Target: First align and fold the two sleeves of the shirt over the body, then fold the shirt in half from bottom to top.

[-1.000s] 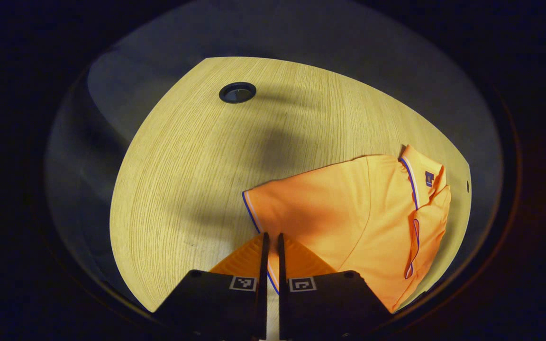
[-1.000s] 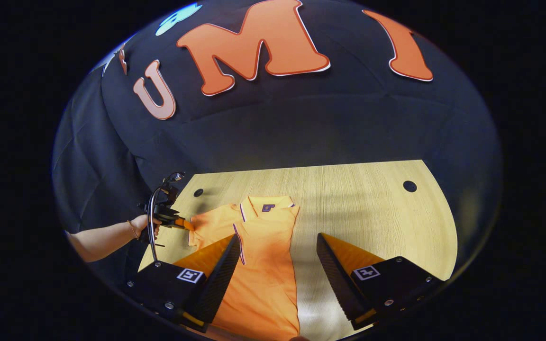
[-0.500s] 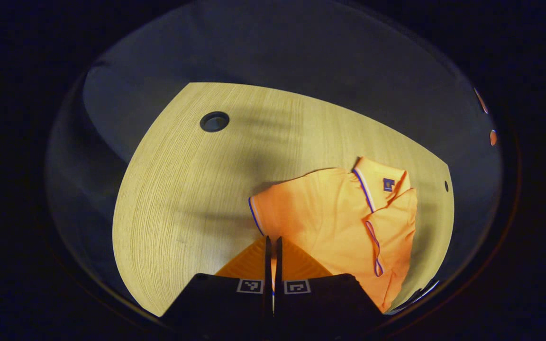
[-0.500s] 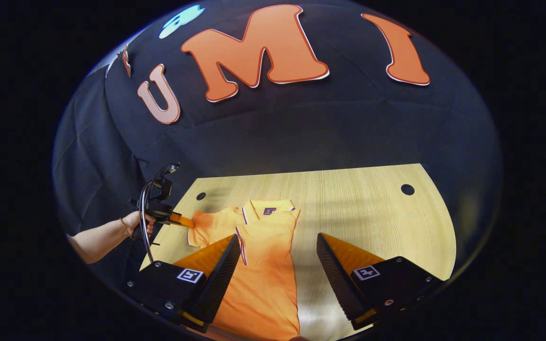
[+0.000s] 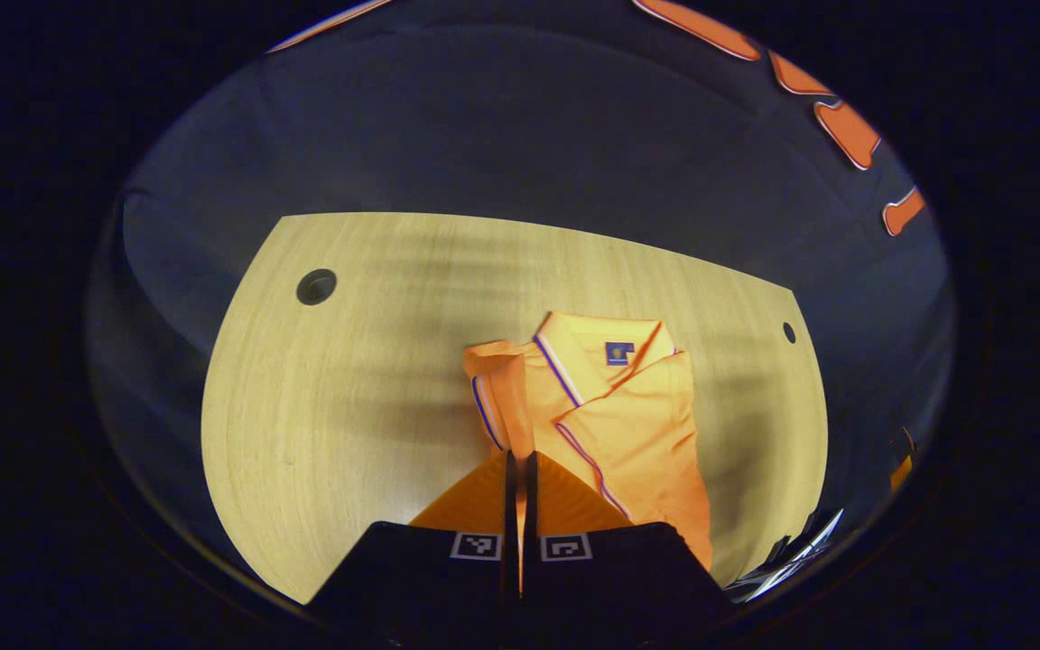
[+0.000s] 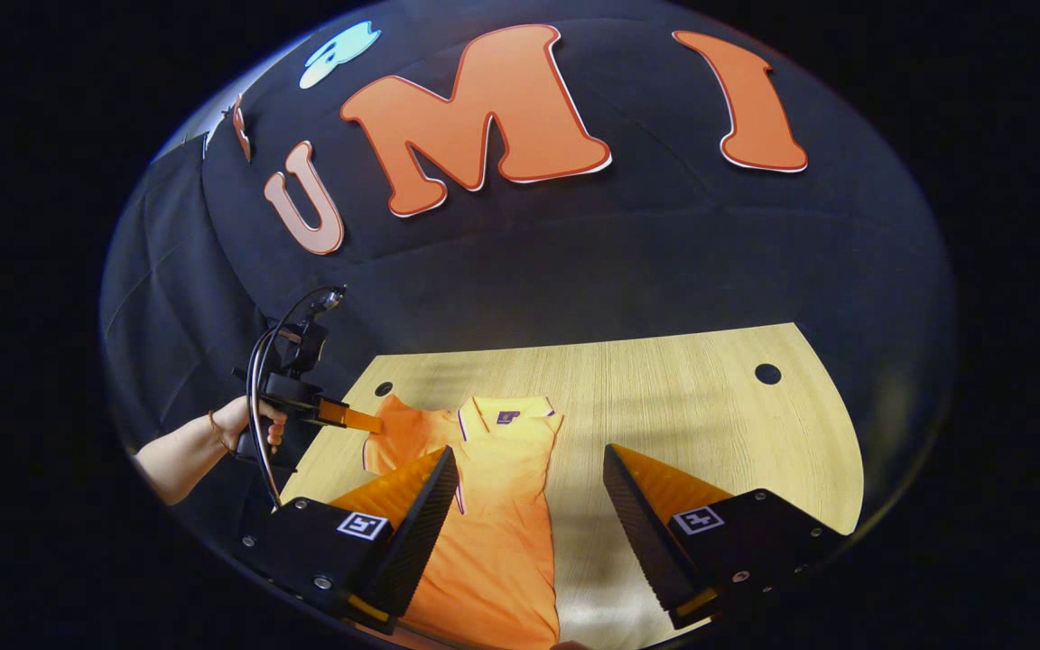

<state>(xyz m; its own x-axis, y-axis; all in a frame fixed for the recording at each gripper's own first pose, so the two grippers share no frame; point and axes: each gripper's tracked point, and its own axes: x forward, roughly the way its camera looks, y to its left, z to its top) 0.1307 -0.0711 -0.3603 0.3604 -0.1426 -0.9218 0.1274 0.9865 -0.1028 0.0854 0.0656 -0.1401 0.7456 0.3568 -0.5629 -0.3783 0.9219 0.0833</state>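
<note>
While the orange polo shirt [image 6: 493, 506] lies collar-away on the light wooden table [image 6: 710, 415], the left gripper [image 5: 520, 465] has its two fingers pressed together on the cuff of the shirt's sleeve [image 5: 497, 406], and that sleeve stands up off the tabletop, its blue-and-white trim curling toward the collar [image 5: 606, 348]. From the right gripper view the same tool [image 6: 366, 421] shows out at the table's left edge, gripped in a person's hand [image 6: 245, 424] with a bare forearm behind it and a black cable looping over the top; its tip meets the raised sleeve [image 6: 398, 433] just beside the collar [image 6: 506, 411]. The other sleeve is already over the body: its trimmed edge runs diagonally across the chest [image 5: 588, 456] in the left gripper view. The right gripper [image 6: 527, 465] hangs above the lower part of the shirt, fingers spread wide, with cloth and bare wood showing between them, holding nothing. The shirt's body runs long toward the near edge of the table, not yet folded bottom to top. A round cable hole [image 5: 316, 286] sits in the tabletop well apart from the shirt on one side, and a smaller hole [image 5: 789, 332] near the far corner on the other.
</note>
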